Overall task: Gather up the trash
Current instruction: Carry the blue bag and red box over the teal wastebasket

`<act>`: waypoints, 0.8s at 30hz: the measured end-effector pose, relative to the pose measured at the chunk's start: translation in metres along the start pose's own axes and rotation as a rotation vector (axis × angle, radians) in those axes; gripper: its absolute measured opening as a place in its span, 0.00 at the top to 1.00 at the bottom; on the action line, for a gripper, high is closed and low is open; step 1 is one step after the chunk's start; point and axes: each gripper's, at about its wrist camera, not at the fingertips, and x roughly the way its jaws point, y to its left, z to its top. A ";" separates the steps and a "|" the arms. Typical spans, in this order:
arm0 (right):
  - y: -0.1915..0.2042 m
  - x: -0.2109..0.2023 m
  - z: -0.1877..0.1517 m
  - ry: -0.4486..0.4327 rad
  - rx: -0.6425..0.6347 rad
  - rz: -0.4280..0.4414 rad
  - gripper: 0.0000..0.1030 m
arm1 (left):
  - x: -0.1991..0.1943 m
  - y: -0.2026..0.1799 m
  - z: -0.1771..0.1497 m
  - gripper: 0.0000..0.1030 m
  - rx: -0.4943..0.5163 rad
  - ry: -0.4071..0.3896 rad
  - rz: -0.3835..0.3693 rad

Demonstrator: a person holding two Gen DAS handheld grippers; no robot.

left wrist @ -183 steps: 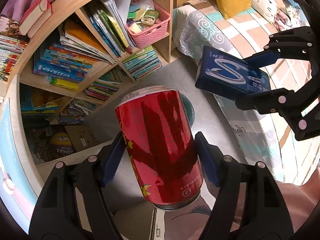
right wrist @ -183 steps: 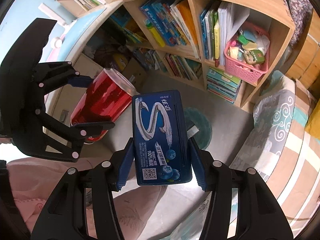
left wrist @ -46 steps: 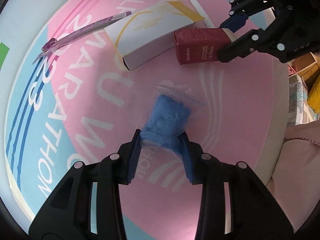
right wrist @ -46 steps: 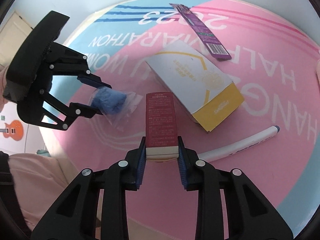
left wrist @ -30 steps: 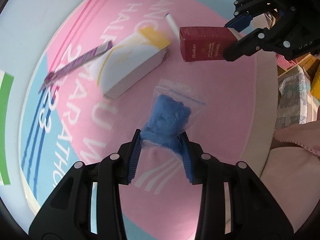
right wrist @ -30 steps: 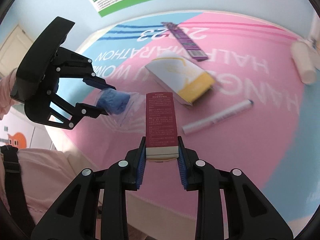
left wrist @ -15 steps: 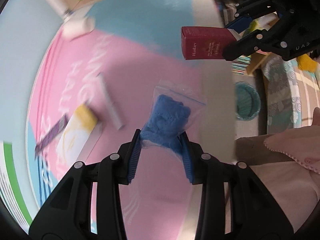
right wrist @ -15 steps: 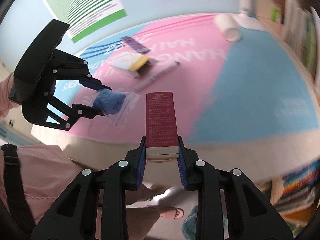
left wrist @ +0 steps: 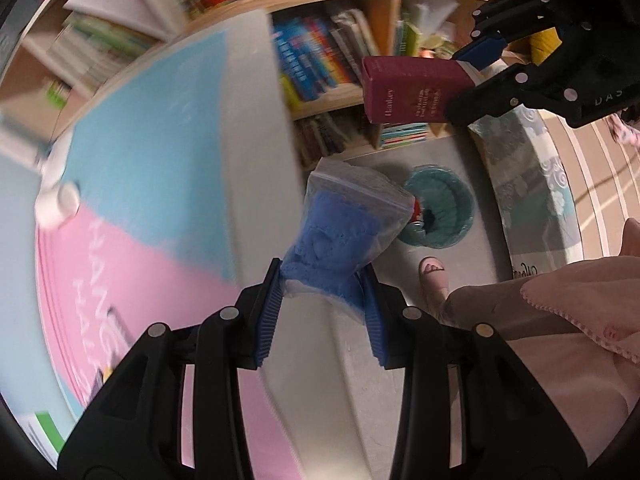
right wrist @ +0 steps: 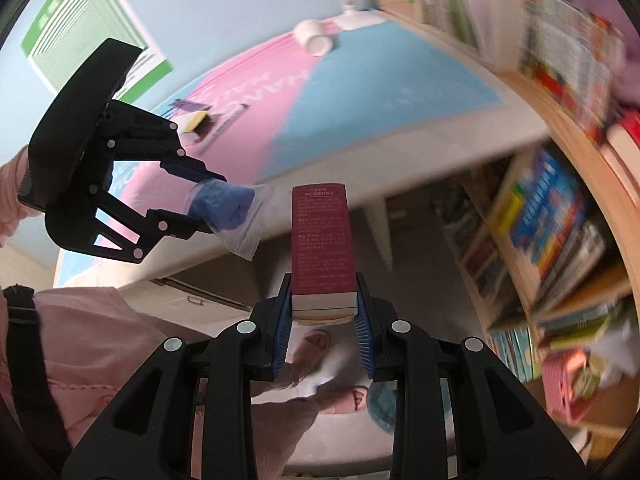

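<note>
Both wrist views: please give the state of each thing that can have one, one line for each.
Left hand-held gripper: shut on the plastic bag.
Plastic bag: held, in the air.
Right hand-held gripper: shut on the red box.
Red box: closed, held.
Bin: open, on the floor.

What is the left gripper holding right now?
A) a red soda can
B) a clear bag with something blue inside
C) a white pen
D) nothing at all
B. The left gripper has its fingers pinched on the clear bag with something blue inside, lifted off the table, while the right gripper holds a dark red box.
</note>
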 end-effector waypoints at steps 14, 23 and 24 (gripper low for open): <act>-0.051 -0.054 -0.098 -0.046 0.235 -0.105 0.71 | 0.019 -0.082 0.072 0.66 0.225 -0.016 -0.067; -0.067 -0.081 -0.154 -0.070 0.357 -0.156 0.71 | 0.028 -0.129 0.102 0.65 0.342 -0.018 -0.114; -0.069 -0.084 -0.160 -0.074 0.371 -0.161 0.71 | 0.029 -0.134 0.104 0.65 0.353 -0.017 -0.117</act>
